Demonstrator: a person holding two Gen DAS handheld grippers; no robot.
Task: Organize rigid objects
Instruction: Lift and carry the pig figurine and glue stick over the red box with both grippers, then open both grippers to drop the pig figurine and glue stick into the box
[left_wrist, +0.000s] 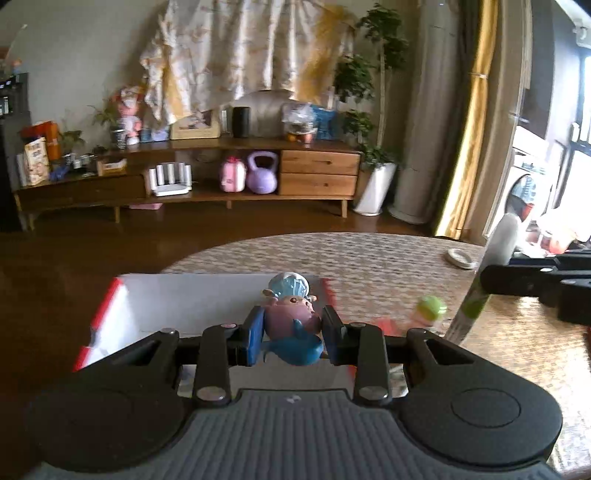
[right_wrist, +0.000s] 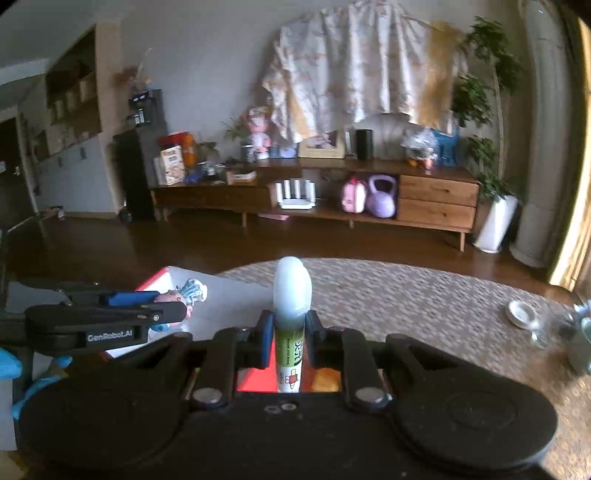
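A pig toy (left_wrist: 293, 317) is squeezed by the left gripper (left_wrist: 293, 332) above a white box (left_wrist: 192, 299); a glue stick (right_wrist: 291, 314) is squeezed by the right gripper (right_wrist: 290, 338).

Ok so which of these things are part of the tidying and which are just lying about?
Part of the job:
- pig figurine, in left claw
- glue stick, in right claw
- white box

Lying about:
- small dish
- purple kettlebell
- potted tree

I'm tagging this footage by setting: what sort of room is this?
Most likely a home living room: a long wooden sideboard cluttered with toys and a photo frame, potted plants beside curtained windows, and a washing machine off to one side.
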